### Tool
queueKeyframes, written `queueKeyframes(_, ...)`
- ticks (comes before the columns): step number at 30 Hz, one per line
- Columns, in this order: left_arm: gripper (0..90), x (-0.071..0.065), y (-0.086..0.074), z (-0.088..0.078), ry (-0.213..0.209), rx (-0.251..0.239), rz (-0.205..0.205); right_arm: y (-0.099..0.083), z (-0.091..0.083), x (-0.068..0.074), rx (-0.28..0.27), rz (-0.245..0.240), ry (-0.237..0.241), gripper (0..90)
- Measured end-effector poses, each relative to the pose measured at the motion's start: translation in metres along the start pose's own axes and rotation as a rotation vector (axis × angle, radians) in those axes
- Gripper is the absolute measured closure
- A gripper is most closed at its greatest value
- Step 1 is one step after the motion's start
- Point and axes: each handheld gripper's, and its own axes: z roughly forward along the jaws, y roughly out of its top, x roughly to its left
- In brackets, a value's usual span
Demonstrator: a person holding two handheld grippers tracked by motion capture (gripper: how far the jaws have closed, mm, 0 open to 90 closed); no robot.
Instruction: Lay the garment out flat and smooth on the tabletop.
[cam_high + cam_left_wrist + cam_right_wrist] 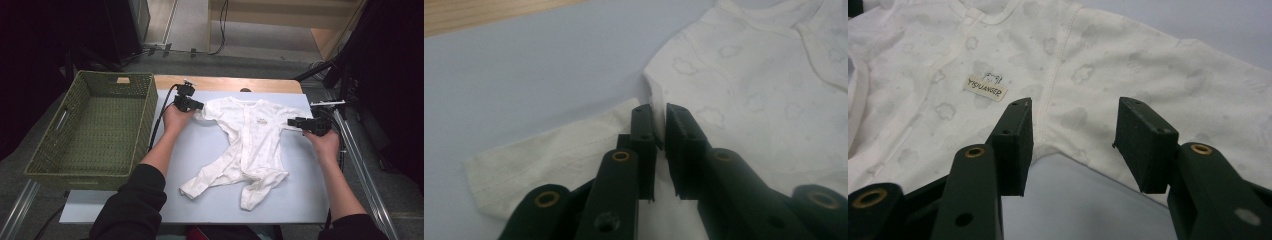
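White baby sleepsuit (pixel 250 145) lies spread flat on the pale blue-grey table mat (pixel 210 200), roughly at the middle of the table, collar at the far edge and feet toward the near edge. Long axis runs far to near, slanting slightly left at the leg end; both sleeves stretch out sideways, left and right.

High view: whole garment outline, the two legs splayed apart, the left one reaching further left. Empty green woven basket (pixel 150 107) stands just left of the mat, apart from the garment.

Left gripper view adds detail: faint grey cloud print on the fabric (pixel 749 75), stitched hem on the left sleeve cuff (pixel 524 170). Left gripper (pixel 660 120) is clenched on a raised fold of cloth where the left sleeve meets the body; a thin white ridge of fabric stands between the near-closed pads.

Right gripper view adds: small sewn label with printed lettering (pixel 985 89) on the chest, beside the snap placket; shoulder seam running down to the armpit. Right gripper (pixel 1073 127) is released, jaws held apart, hovering at the right armpit with the fabric edge under the gap and neither pad pressing on it.

In the high view, left gripper (pixel 197 105) sits at the left shoulder, right gripper (pixel 295 121) at the right sleeve.
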Motion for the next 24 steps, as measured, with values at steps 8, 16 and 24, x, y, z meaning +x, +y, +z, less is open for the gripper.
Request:
queueKeyframes(8, 87.2, 0.001, -0.002, -0.017, -0.005, -0.023, -0.014, -0.001, -0.001, 0.006, 0.002, -0.019, 0.007, 47.6)
queueKeyframes(16, 87.0, -0.001, -0.008, -0.034, -0.008, -0.061, -0.021, -0.001, -0.002, 0.010, -0.001, -0.026, 0.016, 47.7)
queueKeyframes(24, 83.1, 0.003, -0.017, -0.033, -0.009, -0.055, -0.041, -0.001, 0.000, 0.013, 0.000, -0.032, 0.024, 47.8)
